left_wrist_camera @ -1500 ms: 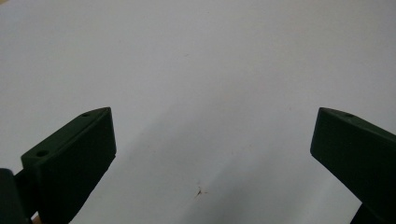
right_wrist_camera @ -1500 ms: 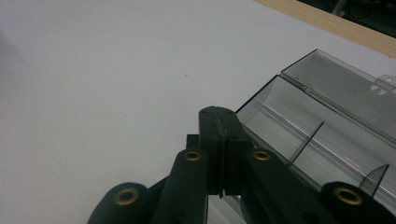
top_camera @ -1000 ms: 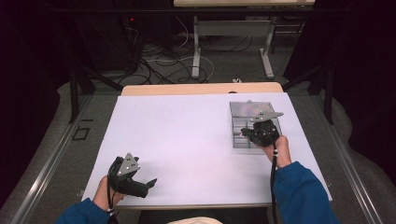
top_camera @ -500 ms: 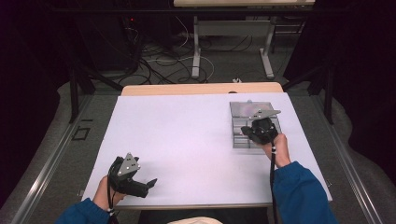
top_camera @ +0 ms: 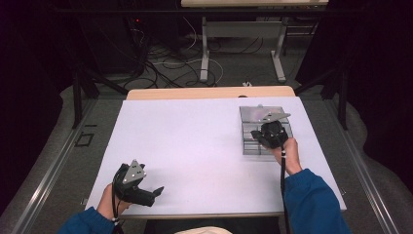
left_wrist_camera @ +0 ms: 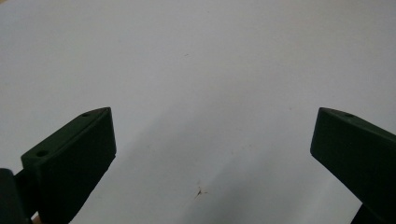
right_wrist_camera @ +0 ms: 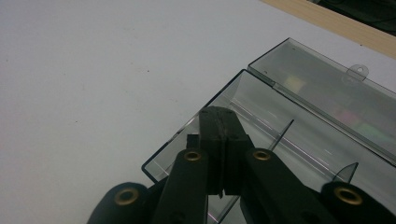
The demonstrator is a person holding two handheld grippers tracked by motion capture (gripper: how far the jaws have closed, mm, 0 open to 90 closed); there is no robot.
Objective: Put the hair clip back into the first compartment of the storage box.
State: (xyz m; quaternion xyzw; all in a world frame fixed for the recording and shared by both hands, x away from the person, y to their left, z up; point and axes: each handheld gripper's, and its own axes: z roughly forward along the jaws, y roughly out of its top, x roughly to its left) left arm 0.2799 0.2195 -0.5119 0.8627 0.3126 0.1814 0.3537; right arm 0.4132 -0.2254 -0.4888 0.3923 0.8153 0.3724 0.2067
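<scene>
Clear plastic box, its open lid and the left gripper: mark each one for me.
Clear plastic box (right_wrist_camera: 187, 140): right gripper view, near left wall.
Open lid (right_wrist_camera: 322, 93): right gripper view, flat clear panel.
Left gripper (top_camera: 157, 191): high view, between its open jaws' tips.

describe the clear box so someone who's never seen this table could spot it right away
Start from the white table and go to its far right part, just ahead of the right claw. There lies a clear plastic box, lid open and laid flat behind it. It has thin dividers inside and is the table's one see-through thing.
</scene>
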